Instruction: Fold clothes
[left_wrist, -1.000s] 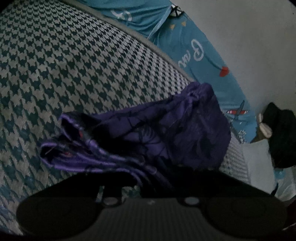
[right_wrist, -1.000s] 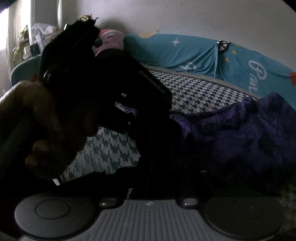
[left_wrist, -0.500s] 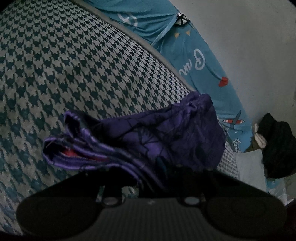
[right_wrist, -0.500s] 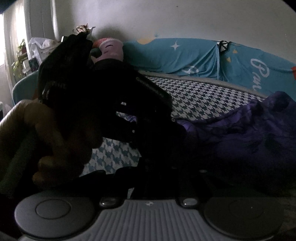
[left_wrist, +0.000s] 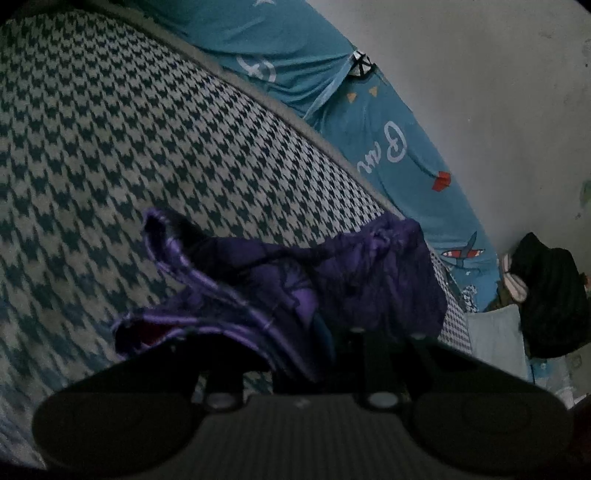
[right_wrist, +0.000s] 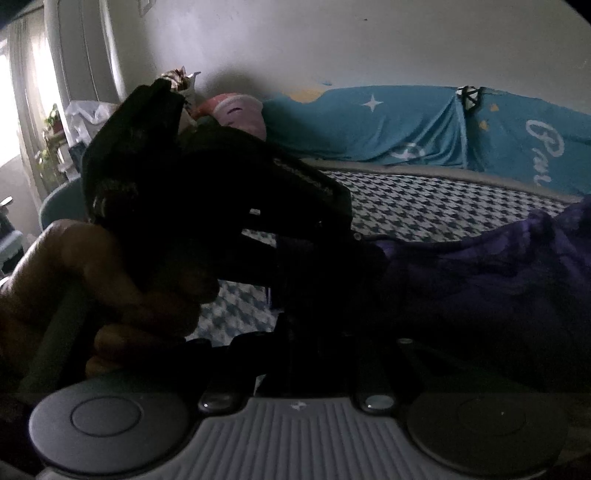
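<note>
The purple garment hangs bunched above the houndstooth bed cover, clamped at 2 points: the left gripper has its jaws closed on the near folds, and the right gripper has its jaws closed on the dark cloth edge beside the person's left hand.

Dim room: houndstooth-covered bed, teal printed sheet against pale wall, bright window.
</note>
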